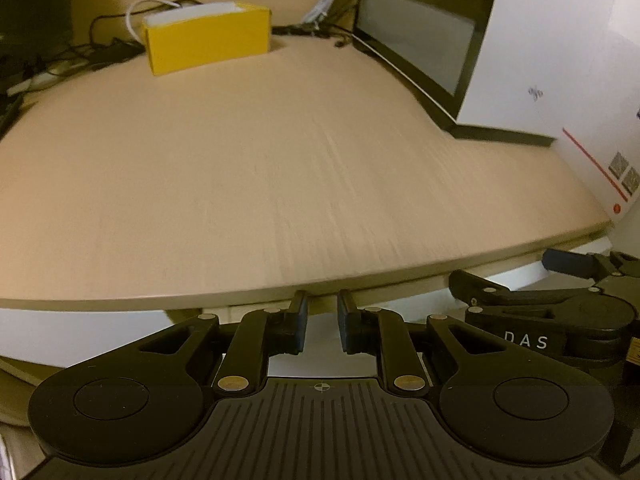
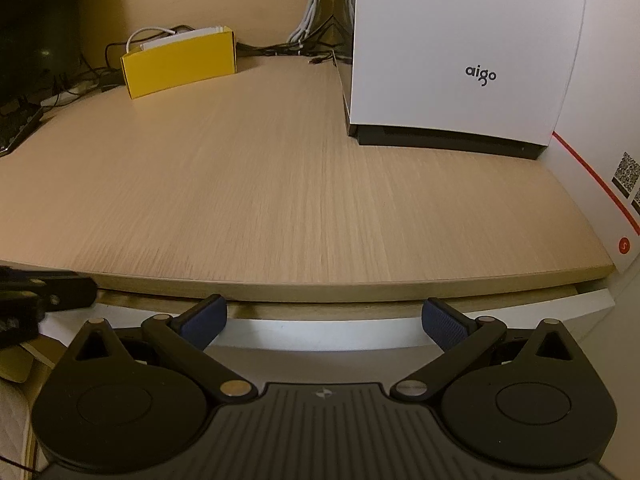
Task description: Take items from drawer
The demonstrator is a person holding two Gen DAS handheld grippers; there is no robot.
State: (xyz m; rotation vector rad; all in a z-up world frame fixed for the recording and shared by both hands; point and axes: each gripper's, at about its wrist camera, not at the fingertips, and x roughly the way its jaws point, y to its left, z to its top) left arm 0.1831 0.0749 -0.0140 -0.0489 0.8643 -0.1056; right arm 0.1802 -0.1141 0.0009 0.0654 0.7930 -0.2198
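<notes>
Both tools are hovering low at the light wooden desktop's (image 2: 280,184) front edge, probably since the white drawer front (image 2: 320,334) is sitting right underneath, looking barely open. Left gripper (image 1: 322,322) is nearly pinched together, gripping nothing; right gripper (image 2: 324,322) is spread wide, seemingly lining up a pull.

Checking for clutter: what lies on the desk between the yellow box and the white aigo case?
Only bare desk between the yellow box and the white aigo case, with cables at the back wall; the right wrist view shows it.

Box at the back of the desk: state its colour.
Yellow box, clearest in the right wrist view.
</notes>
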